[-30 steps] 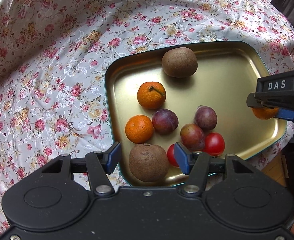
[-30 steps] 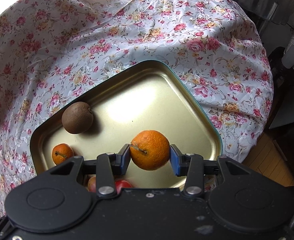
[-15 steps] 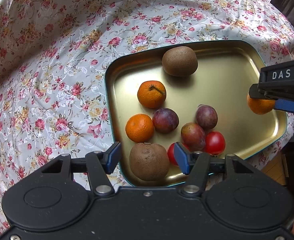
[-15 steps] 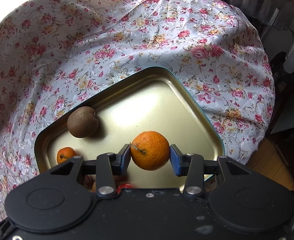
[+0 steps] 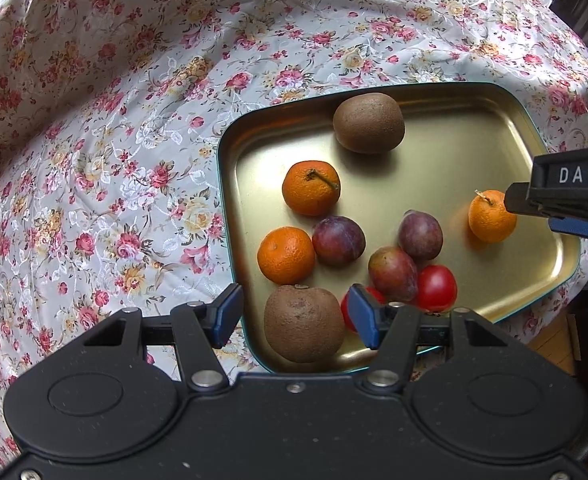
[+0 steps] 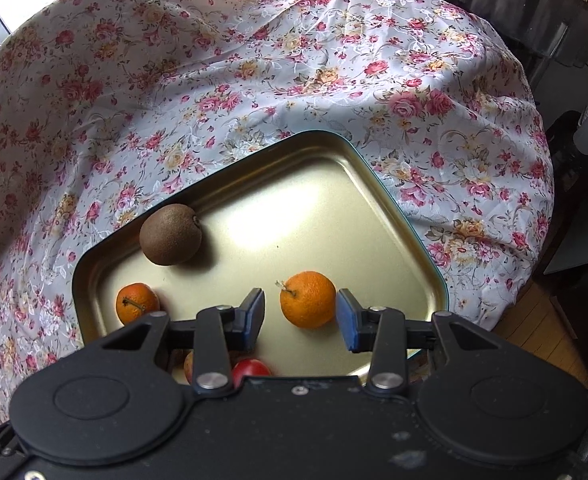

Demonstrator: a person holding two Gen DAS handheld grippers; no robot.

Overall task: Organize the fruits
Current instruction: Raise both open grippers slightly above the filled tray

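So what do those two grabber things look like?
Both are matte black plastic. The left gripper and right gripper each have two round discs on a wide body, silver rivets, and two arms ending in blue pads. One side carries white letters, DAS. No cables or sleeves show.

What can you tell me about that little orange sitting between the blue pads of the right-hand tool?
The small orange is round, bright and dimpled like a mandarin, with a short dry twig still on its stem end, which points up and to the left in the right wrist view. It looks whole and unpeeled. It sits on the bare floor of the gold metal tray, near a corner, apart from the other fruit. It lies between the right gripper's blue pads, with a gap on each side, so only the tray touches it.
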